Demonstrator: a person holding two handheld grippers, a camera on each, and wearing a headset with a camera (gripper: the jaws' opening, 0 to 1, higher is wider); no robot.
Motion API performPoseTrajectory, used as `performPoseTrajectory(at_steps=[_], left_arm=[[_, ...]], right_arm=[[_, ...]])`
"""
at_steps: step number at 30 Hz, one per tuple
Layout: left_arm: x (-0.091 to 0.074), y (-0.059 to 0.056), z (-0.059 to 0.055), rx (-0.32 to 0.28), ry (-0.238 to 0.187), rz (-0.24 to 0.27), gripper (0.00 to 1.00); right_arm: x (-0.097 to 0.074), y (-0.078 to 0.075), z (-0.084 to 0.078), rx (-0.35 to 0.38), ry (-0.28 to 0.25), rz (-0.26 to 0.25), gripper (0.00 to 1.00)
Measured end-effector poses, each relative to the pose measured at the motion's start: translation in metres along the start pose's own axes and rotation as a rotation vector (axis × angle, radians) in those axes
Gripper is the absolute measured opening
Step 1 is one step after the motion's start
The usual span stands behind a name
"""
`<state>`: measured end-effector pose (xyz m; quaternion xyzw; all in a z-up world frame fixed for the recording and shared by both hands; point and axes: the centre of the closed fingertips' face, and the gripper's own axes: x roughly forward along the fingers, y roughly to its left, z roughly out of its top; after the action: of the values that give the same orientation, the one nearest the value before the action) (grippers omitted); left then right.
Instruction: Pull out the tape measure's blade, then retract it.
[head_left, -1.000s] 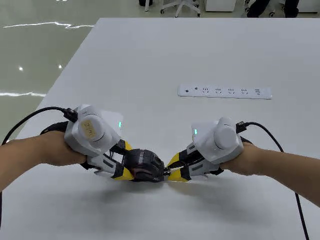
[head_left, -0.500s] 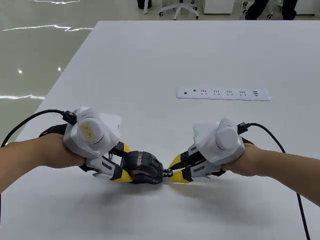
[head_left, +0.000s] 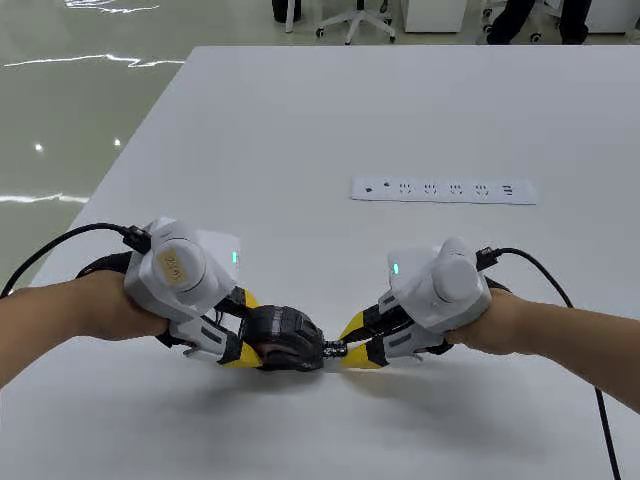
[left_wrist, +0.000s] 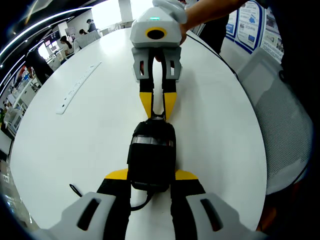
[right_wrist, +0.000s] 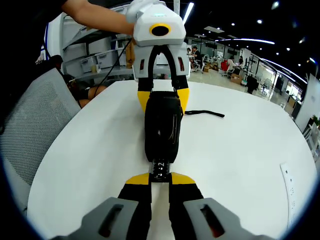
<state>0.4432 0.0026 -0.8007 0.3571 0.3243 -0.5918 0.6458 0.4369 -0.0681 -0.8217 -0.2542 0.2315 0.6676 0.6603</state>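
Observation:
A black tape measure (head_left: 285, 338) rests on the white table (head_left: 330, 130) between both grippers. My left gripper (head_left: 243, 345) is shut on its case (left_wrist: 151, 152), yellow-tipped jaws clamped to either side. Facing it from the right, my right gripper (head_left: 350, 350) is shut on the blade's end hook (right_wrist: 159, 169), right at the case mouth (left_wrist: 157, 118). In the right gripper view the case (right_wrist: 162, 125) stands just beyond my jaws with the left gripper (right_wrist: 159, 75) behind it. No length of blade shows between hook and case.
A white power strip (head_left: 443, 189) lies on the table farther back, right of centre. A black strap (right_wrist: 202, 113) trails from the tape measure across the table. Office chairs (head_left: 360, 12) stand beyond the far edge. A mesh chair (right_wrist: 30, 125) is close by.
Both grippers and the tape measure hold the same pose; the small shift in the picture comes from the head camera moving.

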Motion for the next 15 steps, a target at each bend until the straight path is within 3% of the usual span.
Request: performPoseTrajectory(at_steps=[15], left_arm=[[-0.0003,-0.0002,-0.0010,-0.001,0.003,0.002,0.25]], right_arm=[[-0.0058,0.0001,-0.0020,-0.004,0.004,-0.005,0.11]])
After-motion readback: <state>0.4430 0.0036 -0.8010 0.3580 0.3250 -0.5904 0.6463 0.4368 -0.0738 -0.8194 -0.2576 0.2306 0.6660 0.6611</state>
